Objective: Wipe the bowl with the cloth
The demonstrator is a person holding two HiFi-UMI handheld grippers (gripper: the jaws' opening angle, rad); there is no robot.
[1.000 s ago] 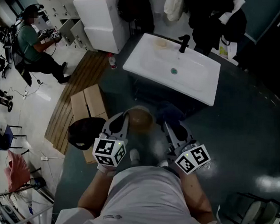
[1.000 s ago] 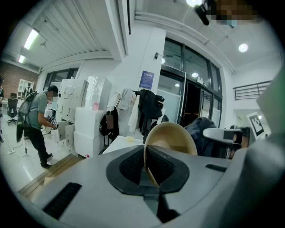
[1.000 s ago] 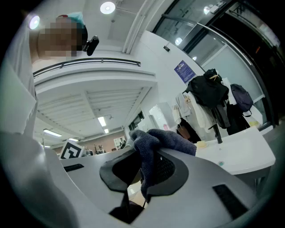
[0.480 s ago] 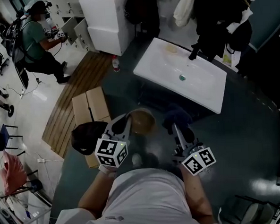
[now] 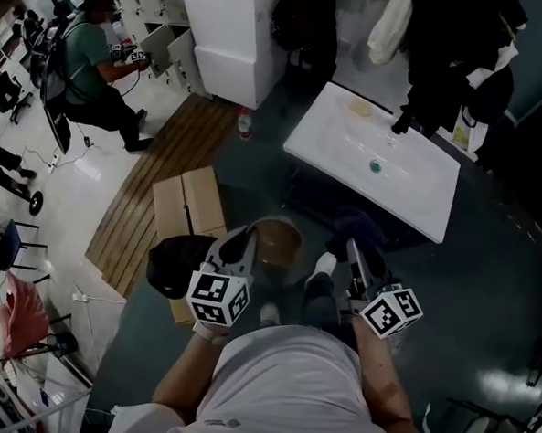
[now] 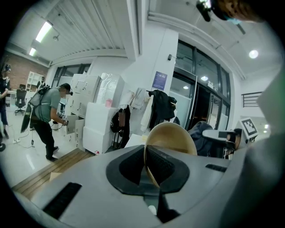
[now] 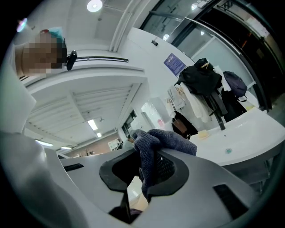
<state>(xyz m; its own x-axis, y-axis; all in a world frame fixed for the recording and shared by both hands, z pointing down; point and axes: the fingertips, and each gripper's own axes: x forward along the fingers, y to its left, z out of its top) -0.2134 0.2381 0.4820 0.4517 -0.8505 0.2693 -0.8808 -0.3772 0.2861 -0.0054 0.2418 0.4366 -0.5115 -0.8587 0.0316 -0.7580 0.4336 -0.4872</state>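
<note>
Head view: one bowl [image 5: 274, 240], tan, held low in front of the person, left of centre, over the dark floor [image 5: 494, 271].
- Left gripper [image 5: 245, 246]: jaws narrow, clamped on the bowl's rim. In the left gripper view the left gripper [image 6: 146, 165] has one pad on each side of the wall. The bowl [image 6: 173, 137] stands on edge, rim line upright in that view. Its rounded body bulges off to the right of the jaws, toward the other gripper.
- In the head view the bowl's round outline faces the camera. Mouth or underside: cannot tell.
- One cloth [image 5: 352, 224], dark blue, in the right gripper [image 5: 356, 249]. In the right gripper view the right gripper [image 7: 144, 174] has its jaws closed down on the cloth [image 7: 156, 143]. Its long axis runs up and down through the jaw gap, with a bunched end flopped over the right jaw and a short tail below.
- Bowl and cloth are side by side at about the same height, near but not touching.

Counts:
- One white sink [image 5: 340, 147], beyond the grippers.
- One faucet [image 5: 402, 121] on the sink's far edge.
- Two flat cardboard boxes [image 5: 186, 203], side by side on the floor to the left.
- One bottle [image 5: 244, 123].
- One person in a green shirt [image 5: 85, 58], far left by the lockers.
</note>
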